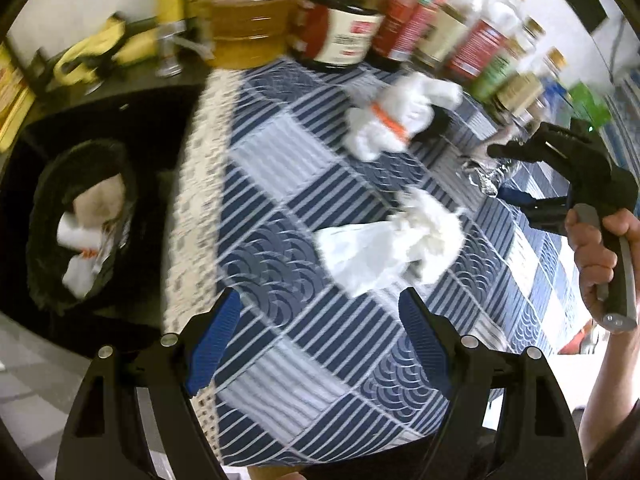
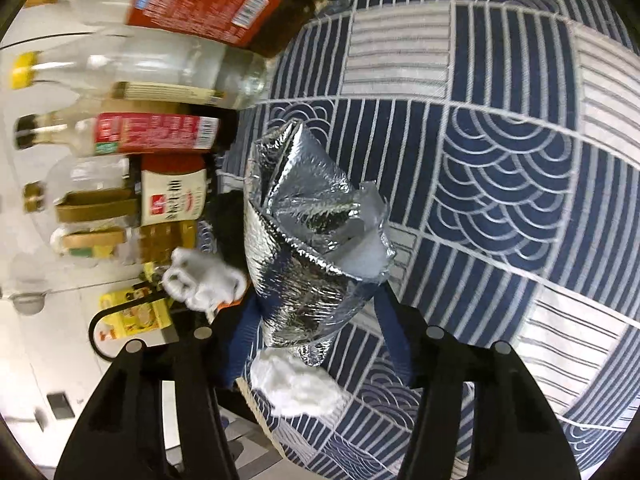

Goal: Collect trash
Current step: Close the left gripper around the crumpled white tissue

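From the left wrist camera, the left gripper (image 1: 316,344) hangs over the blue patterned tablecloth (image 1: 280,208) with its blue pads spread wide and nothing between them. Just ahead of it lies a crumpled white tissue and wrapper (image 1: 392,248), the nearest piece of rubbish, so the open jaws look ready for that pickup. Farther back sits a white wad with an orange band (image 1: 396,120), close to the row of sauce bottles and jars (image 1: 344,28) along the table's far edge. Off the table's left side, lower down, stands a black-lined bin (image 1: 80,220) already holding pale scraps — handy for whatever gets lifted. At the right, the person's hand (image 1: 596,248) squeezes the handle of the right gripper (image 1: 500,176), whose tips are at a piece of crinkled silver foil (image 1: 484,178).

From the right wrist camera, that foil bag (image 2: 304,248) fills the middle of the view, standing up between the right gripper's (image 2: 316,320) blue fingers (image 2: 390,320). The jaws stand at a middling width and seem to press the bag's lower sides; I judge it gripped, since the foil sits upright instead of slumping on the cloth. A white tissue (image 2: 296,384) lies just below the bag, and the white wad (image 2: 200,280) lies to the left near the bottles (image 2: 152,132) — both not yet collected.
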Available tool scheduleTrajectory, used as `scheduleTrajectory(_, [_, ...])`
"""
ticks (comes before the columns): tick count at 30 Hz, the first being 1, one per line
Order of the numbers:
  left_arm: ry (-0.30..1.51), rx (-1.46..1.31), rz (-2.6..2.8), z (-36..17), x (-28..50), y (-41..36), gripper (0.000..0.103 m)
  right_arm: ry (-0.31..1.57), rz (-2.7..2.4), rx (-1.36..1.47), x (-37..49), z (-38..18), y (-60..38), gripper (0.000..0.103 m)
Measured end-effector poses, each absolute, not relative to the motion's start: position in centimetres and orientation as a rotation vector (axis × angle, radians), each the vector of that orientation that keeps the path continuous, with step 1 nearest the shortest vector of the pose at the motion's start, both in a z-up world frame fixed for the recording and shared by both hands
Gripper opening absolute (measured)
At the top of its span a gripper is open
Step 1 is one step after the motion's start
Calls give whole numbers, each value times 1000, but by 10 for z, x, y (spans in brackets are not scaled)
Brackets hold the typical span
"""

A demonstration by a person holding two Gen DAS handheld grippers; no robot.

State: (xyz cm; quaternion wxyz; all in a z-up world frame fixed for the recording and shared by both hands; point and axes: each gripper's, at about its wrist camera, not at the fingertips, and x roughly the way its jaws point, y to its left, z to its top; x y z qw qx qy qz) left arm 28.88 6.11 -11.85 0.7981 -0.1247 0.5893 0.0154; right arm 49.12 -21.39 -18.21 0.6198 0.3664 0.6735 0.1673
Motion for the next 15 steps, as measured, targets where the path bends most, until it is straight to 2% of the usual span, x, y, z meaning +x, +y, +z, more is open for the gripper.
scheduleTrajectory(3, [1274,-197,-37,-117,304,36,80,1494,394,819,477,-167,-232,57])
scheduleTrajectory(5, [1282,-160,-80,-120,314,21,87,1479,389,799,462,-161,-244,57])
scheduleTrajectory(15, [1342,-85,-108,-152,358,-21,87,1446,429,779,402,-143,-295,57])
